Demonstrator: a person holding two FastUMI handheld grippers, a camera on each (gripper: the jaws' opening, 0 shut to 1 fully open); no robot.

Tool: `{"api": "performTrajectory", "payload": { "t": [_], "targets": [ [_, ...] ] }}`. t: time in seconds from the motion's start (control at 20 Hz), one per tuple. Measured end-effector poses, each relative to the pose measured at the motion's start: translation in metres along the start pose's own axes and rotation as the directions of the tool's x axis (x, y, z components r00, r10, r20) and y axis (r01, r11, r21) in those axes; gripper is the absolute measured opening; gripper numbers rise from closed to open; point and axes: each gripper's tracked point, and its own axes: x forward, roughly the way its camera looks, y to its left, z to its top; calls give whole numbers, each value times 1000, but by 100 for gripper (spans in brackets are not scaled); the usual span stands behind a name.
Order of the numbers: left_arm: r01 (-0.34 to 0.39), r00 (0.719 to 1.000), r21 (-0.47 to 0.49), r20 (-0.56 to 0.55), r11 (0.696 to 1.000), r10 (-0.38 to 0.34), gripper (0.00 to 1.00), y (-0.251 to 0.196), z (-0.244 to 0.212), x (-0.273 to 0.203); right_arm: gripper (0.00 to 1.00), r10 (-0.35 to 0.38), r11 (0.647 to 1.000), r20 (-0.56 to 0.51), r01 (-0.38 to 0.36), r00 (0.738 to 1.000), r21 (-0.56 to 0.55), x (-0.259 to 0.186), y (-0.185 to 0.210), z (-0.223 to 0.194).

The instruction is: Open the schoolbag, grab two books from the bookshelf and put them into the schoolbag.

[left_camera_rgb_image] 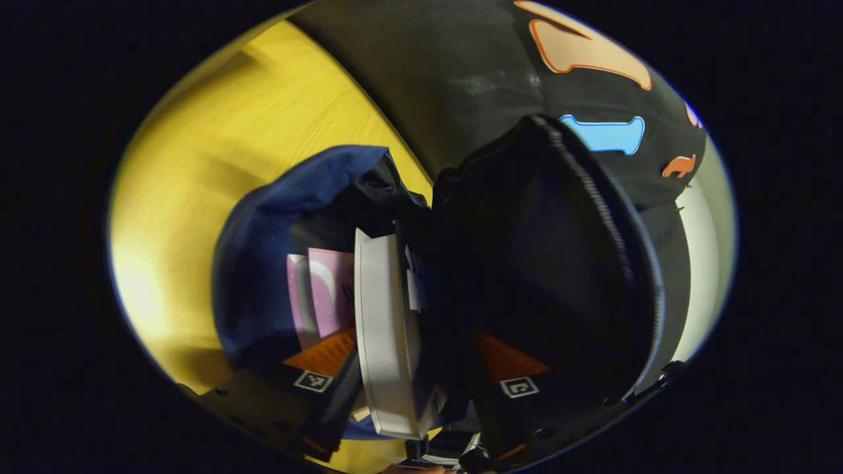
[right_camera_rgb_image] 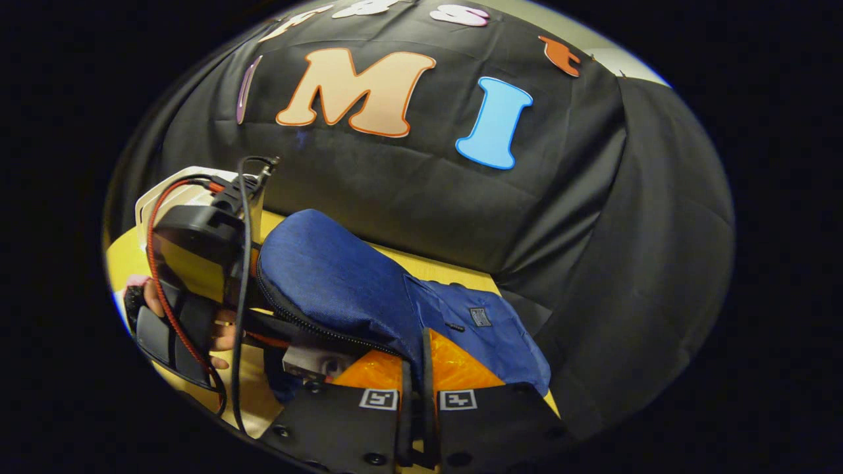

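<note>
Left gripper (left_camera_rgb_image: 418,368) is inside the open bag (left_camera_rgb_image: 263,263) and holds a white book (left_camera_rgb_image: 385,342) betw. its two fingers, book edge-on and partly down in the opening. A pink book (left_camera_rgb_image: 326,293) is already in the bag, just beside the white one. Right gripper (right_camera_rgb_image: 417,388) is clenched on the bag's rim, fingers nearly together w/ the dark edge strip betw. them. Bag lies on the yellow table (left_camera_rgb_image: 217,151), near the black wall cloth (right_camera_rgb_image: 461,197). In right gripper view, the left gripper is at the bag's mouth, a hand (right_camera_rgb_image: 220,329) holding it.

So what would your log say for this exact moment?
left tongs: holding white book inside schoolbag | right tongs: shut on bag's edge, holding it open | pink book: already inside
</note>
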Motion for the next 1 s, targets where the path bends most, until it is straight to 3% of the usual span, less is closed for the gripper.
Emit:
{"api": "performTrajectory", "payload": {
  "t": [0.05,0.15,0.2,0.25,0.35,0.4,0.75,0.85,1.0],
  "targets": [
    [-39,999,28,2,999,39,94,5,-2,-12,6,3,1000,-6,-3,1000,24,1,-1,-1],
    [-155,988,93,-2,984,155,95,22,-4,-37,12,20,998,-22,-18,1000,58,1,1,-4],
    [-196,980,132,-4,972,199,95,29,-8,-52,9,26,997,-29,-24,999,69,1,2,-6],
    [-241,970,162,-1,957,244,89,36,-9,-68,12,35,996,-33,-33,999,79,0,4,-9],
    [-308,949,224,10,924,314,96,43,-12,-97,17,57,995,-63,-52,996,84,-1,15,-19],
    [-342,938,250,24,906,347,95,46,-11,-112,23,56,996,-78,-51,995,74,-2,18,-23],
    [-533,844,371,163,761,511,95,54,5,-203,26,67,998,-148,-68,987,-3,-14,35,-44],
    [-575,816,377,193,726,545,94,56,12,-226,36,75,997,-179,-71,981,30,-20,38,-52],
    [-613,790,346,243,711,563,93,55,23,-252,84,75,996,-199,-64,977,60,-34,43,-58]
  ]
}}
